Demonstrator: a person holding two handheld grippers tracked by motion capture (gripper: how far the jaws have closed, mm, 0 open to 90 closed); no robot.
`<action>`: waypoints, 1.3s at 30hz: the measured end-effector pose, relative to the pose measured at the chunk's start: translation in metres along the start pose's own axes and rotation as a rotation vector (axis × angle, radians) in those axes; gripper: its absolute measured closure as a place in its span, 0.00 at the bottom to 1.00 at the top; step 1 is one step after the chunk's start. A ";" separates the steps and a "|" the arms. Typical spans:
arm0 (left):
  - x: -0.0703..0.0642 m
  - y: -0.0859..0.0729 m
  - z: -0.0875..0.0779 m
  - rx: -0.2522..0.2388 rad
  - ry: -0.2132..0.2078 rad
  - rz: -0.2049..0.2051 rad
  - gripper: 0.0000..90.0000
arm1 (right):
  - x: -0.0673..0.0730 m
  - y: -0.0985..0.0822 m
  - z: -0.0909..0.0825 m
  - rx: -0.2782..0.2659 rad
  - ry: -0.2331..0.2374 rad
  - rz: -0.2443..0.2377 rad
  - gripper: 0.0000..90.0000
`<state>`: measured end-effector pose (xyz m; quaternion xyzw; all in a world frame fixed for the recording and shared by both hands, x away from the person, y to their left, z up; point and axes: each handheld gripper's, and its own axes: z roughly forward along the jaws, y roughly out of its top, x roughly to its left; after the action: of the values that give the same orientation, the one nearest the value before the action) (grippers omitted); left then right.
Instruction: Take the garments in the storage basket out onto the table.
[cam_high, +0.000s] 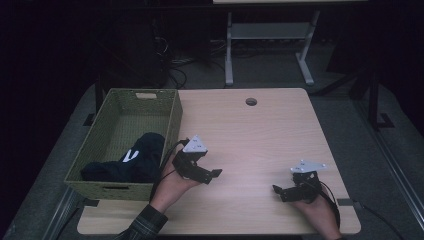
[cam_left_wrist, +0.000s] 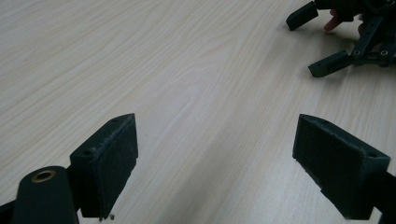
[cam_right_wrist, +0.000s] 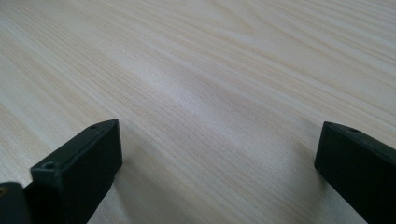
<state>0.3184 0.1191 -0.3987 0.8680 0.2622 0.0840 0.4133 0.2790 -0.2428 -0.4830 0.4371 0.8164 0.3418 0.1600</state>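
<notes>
Grippers at rest: we held the left gripper (cam_high: 204, 171) and right gripper (cam_high: 286, 191) spread, empty, above the table (cam_high: 260, 130); dark garment (cam_high: 131, 164) lay inside the basket (cam_high: 172, 120). Any reach should clear its rim.

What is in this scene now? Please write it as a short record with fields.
surface: light wooden table
container: green woven basket at the table's left edge
contents: dark garment with a white mark, lying inside the basket
left gripper: beside the basket, jaws wide apart, holding nothing
right gripper: near the table's front right, jaws wide apart, holding nothing
table detail: round cable hole near the far edge
</notes>
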 end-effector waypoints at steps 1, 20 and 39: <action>0.000 0.000 0.000 0.000 0.000 0.000 0.15 | 0.000 0.000 0.000 0.000 0.000 0.000 0.00; -0.001 0.010 -0.005 0.024 -0.020 0.020 0.15 | 0.000 0.000 0.000 0.000 0.000 0.000 0.00; 0.007 0.021 -0.018 0.046 -0.038 0.025 0.15 | 0.000 0.000 0.000 -0.001 0.000 -0.001 0.00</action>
<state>0.3258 0.1238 -0.3722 0.8819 0.2456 0.0667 0.3970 0.2791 -0.2429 -0.4831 0.4369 0.8164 0.3420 0.1603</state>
